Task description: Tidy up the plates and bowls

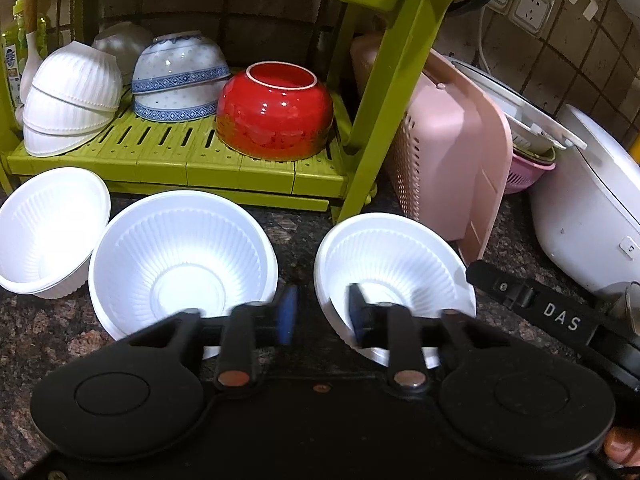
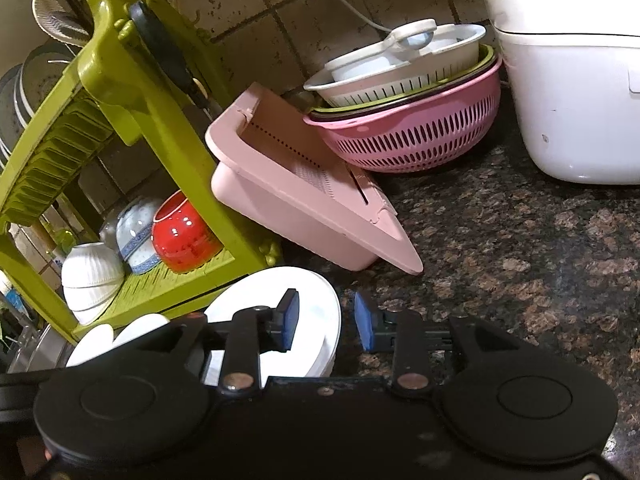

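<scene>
Three white ribbed plastic bowls stand upright on the granite counter: a left bowl (image 1: 48,232), a middle bowl (image 1: 180,256) and a right bowl (image 1: 400,268). My left gripper (image 1: 322,314) is open and straddles the right bowl's near-left rim, with one pad inside the bowl and the other between the bowls. My right gripper (image 2: 327,325) is open too. Its left pad is over a white bowl (image 2: 304,300) and its right pad is over the counter. Behind, the green dish rack (image 1: 240,160) holds overturned bowls: a red bowl (image 1: 276,116), blue-patterned bowls (image 1: 180,76) and white ceramic bowls (image 1: 72,96).
A pink basket (image 2: 296,200) leans against the rack's right leg. Further right are a pink colander (image 2: 412,136) with a white strainer inside and a white rice cooker (image 2: 572,80). Plates (image 2: 24,92) stand in the rack's upper tier. Bare granite (image 2: 520,260) lies to the right.
</scene>
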